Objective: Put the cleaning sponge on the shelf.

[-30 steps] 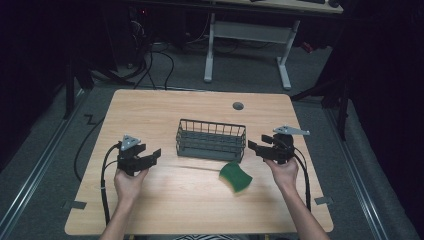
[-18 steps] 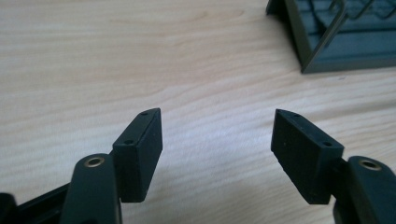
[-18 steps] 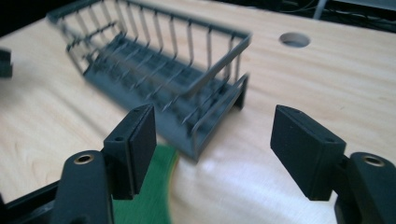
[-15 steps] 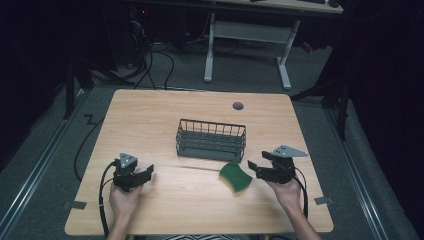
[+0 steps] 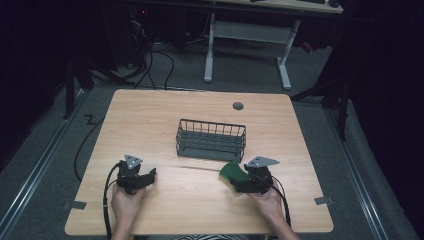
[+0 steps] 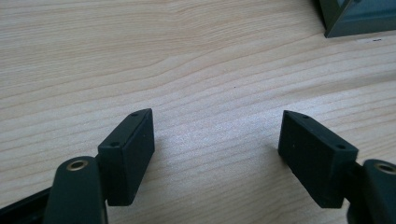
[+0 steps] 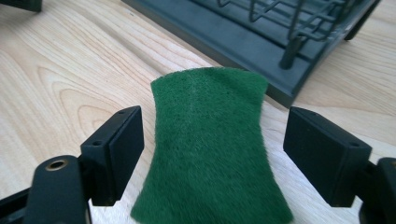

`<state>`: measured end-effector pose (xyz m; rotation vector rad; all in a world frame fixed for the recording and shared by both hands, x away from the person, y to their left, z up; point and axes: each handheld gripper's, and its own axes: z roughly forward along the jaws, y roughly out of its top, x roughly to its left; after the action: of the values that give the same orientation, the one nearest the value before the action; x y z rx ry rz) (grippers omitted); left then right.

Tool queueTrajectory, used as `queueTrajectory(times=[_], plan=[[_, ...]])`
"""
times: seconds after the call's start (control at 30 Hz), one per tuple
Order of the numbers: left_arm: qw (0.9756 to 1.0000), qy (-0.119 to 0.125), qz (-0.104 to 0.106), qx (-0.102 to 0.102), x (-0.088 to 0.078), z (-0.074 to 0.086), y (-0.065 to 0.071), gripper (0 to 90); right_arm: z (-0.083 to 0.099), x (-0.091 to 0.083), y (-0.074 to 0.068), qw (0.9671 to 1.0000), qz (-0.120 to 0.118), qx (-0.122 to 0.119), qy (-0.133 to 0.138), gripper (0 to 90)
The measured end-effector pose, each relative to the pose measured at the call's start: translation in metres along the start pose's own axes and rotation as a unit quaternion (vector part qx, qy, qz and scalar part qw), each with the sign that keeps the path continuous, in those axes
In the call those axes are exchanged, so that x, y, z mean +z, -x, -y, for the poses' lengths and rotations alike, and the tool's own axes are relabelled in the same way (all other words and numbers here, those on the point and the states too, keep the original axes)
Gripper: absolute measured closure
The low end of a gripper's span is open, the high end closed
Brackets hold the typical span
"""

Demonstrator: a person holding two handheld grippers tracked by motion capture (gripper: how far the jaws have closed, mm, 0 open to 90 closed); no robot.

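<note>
My right gripper (image 7: 210, 154) has just spread its fingers around the green sponge (image 7: 210, 149) on the table, at the wire basket's (image 5: 211, 140) five o'clock; not yet grasped. My left gripper (image 6: 217, 158), just widened, is empty.

From my right tongs' camera, the green sponge (image 7: 210, 149) runs off the bottom edge, its near end blurred. The wire basket (image 7: 261, 32) is cut off at the top. From above, those tongs hide part of the sponge.
</note>
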<state>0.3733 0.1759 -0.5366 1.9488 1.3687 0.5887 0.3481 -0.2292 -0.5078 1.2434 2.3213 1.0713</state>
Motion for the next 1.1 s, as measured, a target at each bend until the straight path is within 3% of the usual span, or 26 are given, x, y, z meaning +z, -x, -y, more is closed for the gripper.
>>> queueTrajectory(times=[0.23,0.3,0.43,0.67,0.8,1.03,1.1], plan=[[1.0,0.0,0.0,0.0,0.0,0.0,0.0,27.3,0.002,0.012,-0.004,0.9996,0.002,-0.004,-0.027,18.0],[1.0,0.0,0.0,0.0,0.0,0.0,0.0,27.3,0.003,0.014,-0.006,0.9991,0.013,-0.015,-0.038,21.0],[1.0,0.0,0.001,-0.001,0.0,0.0,0.0,27.4,0.007,0.017,-0.006,0.9988,0.021,-0.014,-0.043,24.8],[1.0,0.001,0.005,-0.004,0.0,0.0,-0.001,27.3,0.007,0.015,-0.004,0.9991,0.016,-0.012,-0.037,25.8],[1.0,0.001,0.006,-0.004,0.0,0.0,-0.002,27.1,0.007,0.009,-0.003,0.9997,0.008,-0.012,-0.018,26.0],[1.0,0.0,0.004,-0.002,0.0,0.0,-0.001,27.1,0.006,-0.004,-0.001,0.9999,-0.009,-0.008,-0.01,26.3],[1.0,0.0,0.004,-0.003,0.0,0.0,-0.001,27.1,0.005,-0.012,-0.001,0.9998,-0.004,-0.018,-0.011,26.5]])
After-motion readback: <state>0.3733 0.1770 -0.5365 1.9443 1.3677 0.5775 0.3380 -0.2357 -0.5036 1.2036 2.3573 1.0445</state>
